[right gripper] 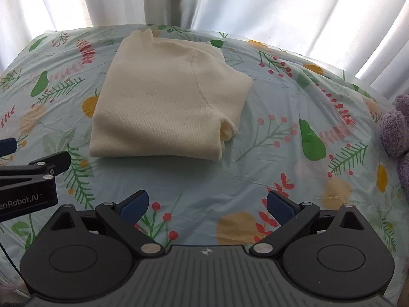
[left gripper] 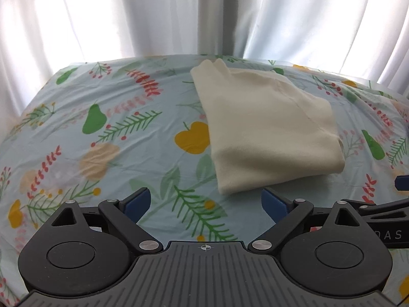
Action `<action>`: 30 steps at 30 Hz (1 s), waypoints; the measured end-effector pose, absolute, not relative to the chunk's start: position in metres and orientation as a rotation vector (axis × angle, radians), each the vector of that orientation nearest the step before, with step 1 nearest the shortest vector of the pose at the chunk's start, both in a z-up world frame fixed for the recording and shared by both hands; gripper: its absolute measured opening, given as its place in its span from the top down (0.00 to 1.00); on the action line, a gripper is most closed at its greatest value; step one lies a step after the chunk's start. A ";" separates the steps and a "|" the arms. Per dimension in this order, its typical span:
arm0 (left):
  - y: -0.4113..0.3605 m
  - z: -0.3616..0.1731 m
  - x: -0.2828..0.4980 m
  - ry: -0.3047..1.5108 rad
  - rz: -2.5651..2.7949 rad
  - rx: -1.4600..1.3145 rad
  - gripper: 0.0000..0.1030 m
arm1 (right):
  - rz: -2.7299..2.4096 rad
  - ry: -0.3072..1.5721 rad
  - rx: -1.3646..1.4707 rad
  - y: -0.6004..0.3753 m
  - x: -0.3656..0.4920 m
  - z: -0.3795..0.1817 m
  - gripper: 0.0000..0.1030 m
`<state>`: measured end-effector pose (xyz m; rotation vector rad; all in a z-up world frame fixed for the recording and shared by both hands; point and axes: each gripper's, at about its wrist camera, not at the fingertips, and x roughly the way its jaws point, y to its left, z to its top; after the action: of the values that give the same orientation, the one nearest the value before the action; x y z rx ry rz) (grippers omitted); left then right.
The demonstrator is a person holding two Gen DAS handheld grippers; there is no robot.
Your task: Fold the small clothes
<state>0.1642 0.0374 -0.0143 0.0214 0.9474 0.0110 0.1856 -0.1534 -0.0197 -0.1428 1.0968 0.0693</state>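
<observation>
A cream knitted garment (left gripper: 268,128) lies folded into a compact rectangle on the floral sheet; it also shows in the right wrist view (right gripper: 168,94), with a sleeve cuff tucked at its right edge. My left gripper (left gripper: 205,202) is open and empty, just short of the garment's near edge. My right gripper (right gripper: 207,204) is open and empty, a little further back from the garment's near edge. Each gripper's side shows at the edge of the other's view.
The floral light-blue sheet (left gripper: 102,138) covers the whole surface (right gripper: 268,166). White curtains (left gripper: 127,12) hang behind the far edge. A purple plush toy (right gripper: 396,133) lies at the right edge of the sheet.
</observation>
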 end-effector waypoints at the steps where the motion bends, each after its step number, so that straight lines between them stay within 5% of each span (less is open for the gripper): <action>1: 0.037 -0.015 0.164 0.950 0.013 0.022 0.06 | 0.062 1.093 -0.146 -0.153 0.186 -0.019 0.04; 30: 0.042 -0.022 0.167 1.024 0.012 -0.019 0.06 | 0.018 1.064 -0.125 -0.157 0.187 -0.013 0.04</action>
<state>0.1672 0.0419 -0.0222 -0.0186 1.0240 0.0122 0.1873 -0.1571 -0.0133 -0.1246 1.0638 0.0183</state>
